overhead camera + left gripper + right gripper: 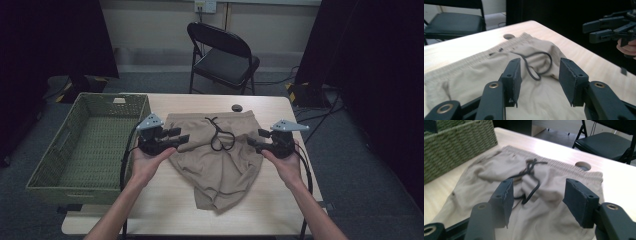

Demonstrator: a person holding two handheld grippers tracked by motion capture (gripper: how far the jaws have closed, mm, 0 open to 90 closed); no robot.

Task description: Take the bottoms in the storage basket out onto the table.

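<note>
I have a pair of tan shorts (pixel 215 160) lying crumpled on the wooden table (pixel 280 210), waistband at the far side and legs bunched toward me, with the black drawstring (pixel 221 137) looped on top near the middle. A green woven basket (pixel 52 165) stands just beside the shorts, at about nine o'clock from them. A black folding chair (pixel 222 57) sits beyond the table at twelve o'clock.

My left gripper (pixel 177 135) sits at the shorts' ten o'clock edge and my right gripper (pixel 257 137) at their two o'clock edge, both pointing inward toward the cloth. In the left gripper view the left gripper (pixel 540 78) has its jaws apart with only the fabric showing beyond them, nothing pinched. In the right gripper view the right gripper (pixel 539 200) also stands with its jaws apart, over the cloth and drawstring (pixel 530 178), empty.

I judge I am at the approach step: coming in on both sides of the waistband before taking hold. Whether the lower jaws already brush the fabric I cannot quite tell, since the near cloth is blurred. The next move, as I read it, calls for lowering each gripper until a fold of the waistband sits between the pads, keeping clear of the drawstring loop, then closing both evenly so the shorts can be lifted or straightened without twisting.
</note>
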